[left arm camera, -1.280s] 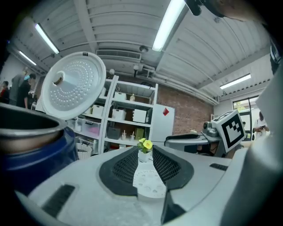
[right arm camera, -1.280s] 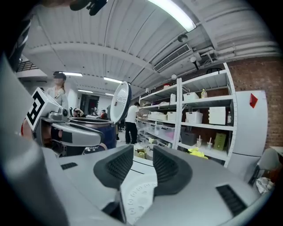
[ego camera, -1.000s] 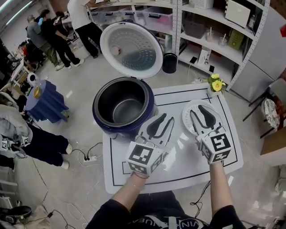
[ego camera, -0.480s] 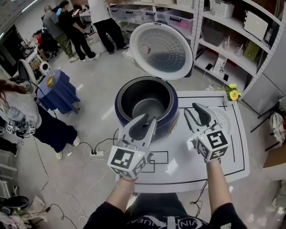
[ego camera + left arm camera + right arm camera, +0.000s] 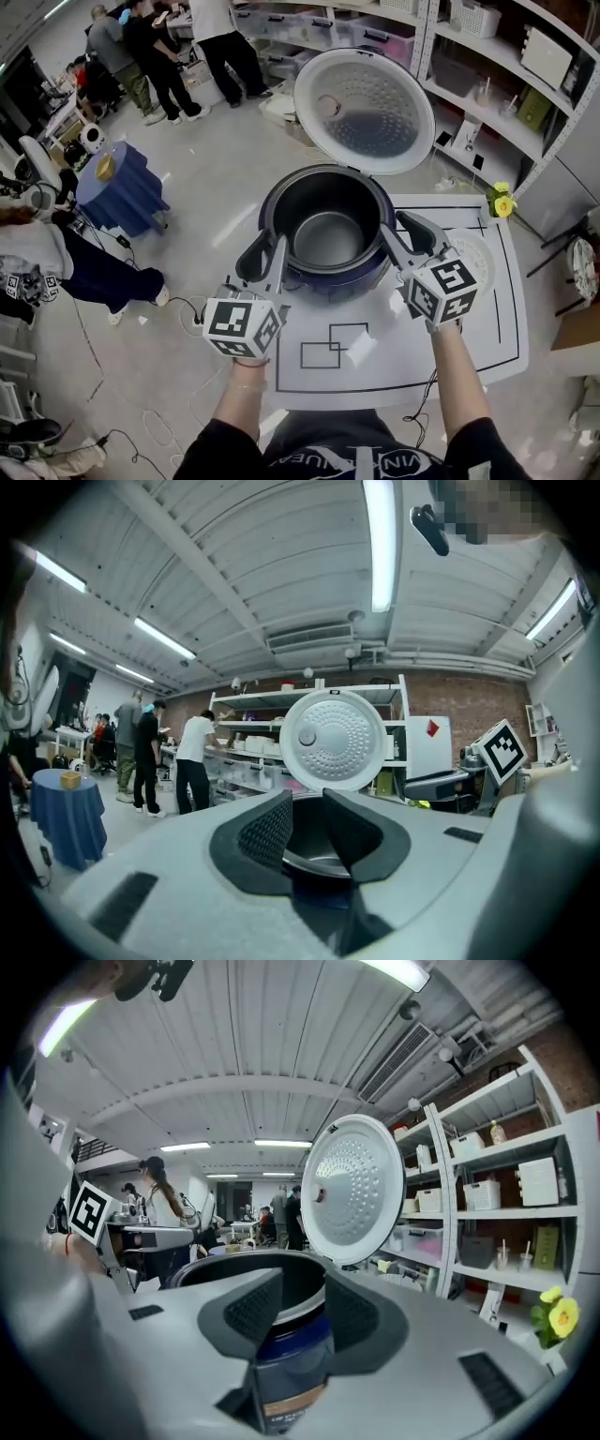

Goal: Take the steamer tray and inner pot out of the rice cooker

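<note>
Inner pot [image 5: 328, 234] is being kept seated in the rice cooker [image 5: 323, 281] at the far-left corner of the table [image 5: 403, 361], w/ L gripper [image 5: 267, 251] & R gripper [image 5: 401, 231] being held jaws-apart, clamped on nothing, at opposite rim sides; if housing, not pot lip, is being pinched, cooker is prob. being dragged off the edge.

A white rectangular surface [image 5: 394, 361] with a black border line stands on the grey floor [image 5: 197, 234]. At its 11 o'clock corner sits a dark blue round rice cooker [image 5: 323, 281] with its lid raised. A white round tray [image 5: 478, 251] lies at 2 o'clock, and a small bunch of yellow flowers [image 5: 504, 202] stands at the 1 o'clock corner. Two overlapping black outlined rectangles [image 5: 328, 347] are marked near 7 o'clock.
</note>
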### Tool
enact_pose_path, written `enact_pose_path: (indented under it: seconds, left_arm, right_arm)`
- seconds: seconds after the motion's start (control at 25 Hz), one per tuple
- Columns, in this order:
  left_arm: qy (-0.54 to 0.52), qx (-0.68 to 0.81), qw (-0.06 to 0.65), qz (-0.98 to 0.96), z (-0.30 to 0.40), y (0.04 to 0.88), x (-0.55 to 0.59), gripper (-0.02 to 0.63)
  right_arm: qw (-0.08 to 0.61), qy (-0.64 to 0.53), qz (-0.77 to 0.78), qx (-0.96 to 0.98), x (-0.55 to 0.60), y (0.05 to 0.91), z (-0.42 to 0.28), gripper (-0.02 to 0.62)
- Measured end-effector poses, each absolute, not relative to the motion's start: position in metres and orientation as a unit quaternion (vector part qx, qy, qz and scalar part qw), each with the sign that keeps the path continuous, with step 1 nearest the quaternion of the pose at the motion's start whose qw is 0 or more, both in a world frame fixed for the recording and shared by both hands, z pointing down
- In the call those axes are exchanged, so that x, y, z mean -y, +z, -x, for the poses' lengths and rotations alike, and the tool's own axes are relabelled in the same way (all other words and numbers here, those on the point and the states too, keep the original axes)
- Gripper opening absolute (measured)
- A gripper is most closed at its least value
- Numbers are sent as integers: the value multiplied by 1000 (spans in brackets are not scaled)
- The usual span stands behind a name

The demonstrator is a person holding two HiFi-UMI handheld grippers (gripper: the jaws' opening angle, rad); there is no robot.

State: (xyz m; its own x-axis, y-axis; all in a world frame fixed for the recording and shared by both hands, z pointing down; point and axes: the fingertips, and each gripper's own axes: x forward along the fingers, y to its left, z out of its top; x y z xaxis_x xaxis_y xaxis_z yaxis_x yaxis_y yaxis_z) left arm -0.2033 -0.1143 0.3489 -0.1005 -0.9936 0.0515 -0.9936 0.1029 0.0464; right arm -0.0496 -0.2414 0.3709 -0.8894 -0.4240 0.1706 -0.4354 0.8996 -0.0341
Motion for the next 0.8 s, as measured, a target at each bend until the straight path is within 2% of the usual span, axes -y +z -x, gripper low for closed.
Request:
enact_pose_path:
  seconds: [0.32, 0.6, 0.8]
  left_arm:
    - [23, 740, 63, -669, 237, 370, 129, 87]
    - [20, 728, 73, -681, 241, 370, 137, 98]
    - [30, 716, 92, -691, 239, 376, 141, 129]
  right_arm:
    - [115, 92, -242, 959, 260, 391, 63, 173]
    - [144, 155, -252, 944, 271, 401, 64, 173]
    - [152, 165, -244, 944, 272, 403, 63, 170]
